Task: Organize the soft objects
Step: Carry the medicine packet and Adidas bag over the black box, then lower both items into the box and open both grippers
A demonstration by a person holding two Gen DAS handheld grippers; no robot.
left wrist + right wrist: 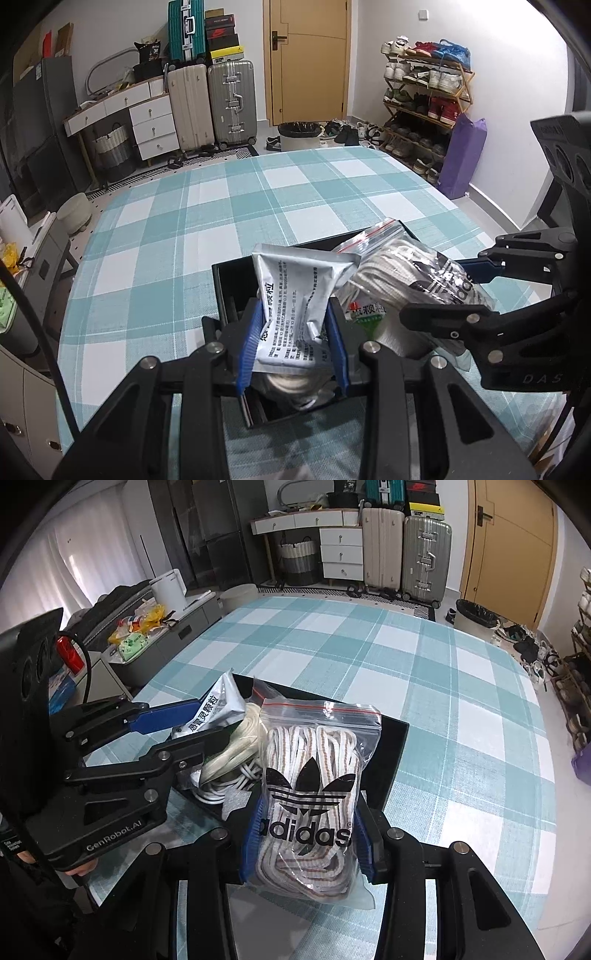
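My left gripper (295, 343) is shut on a silver medicine sachet (295, 291) with Chinese print, held upright over an open black box (229, 280) on the checked table. My right gripper (308, 834) is shut on a clear zip bag of striped laces (314, 771) with a black adidas logo, held over the same box (391, 753). The zip bag also shows in the left wrist view (402, 273), beside the sachet. The sachet shows in the right wrist view (218, 709) in the left gripper (195, 723). White cords (236, 760) lie inside the box.
The table has a teal and white checked cloth (258, 206). Beyond it stand suitcases (231, 99), a white drawer unit (153, 125), a bin (298, 134), a shoe rack (424, 99) and a purple bag (463, 158). A low side cabinet with clutter (147, 627) stands left.
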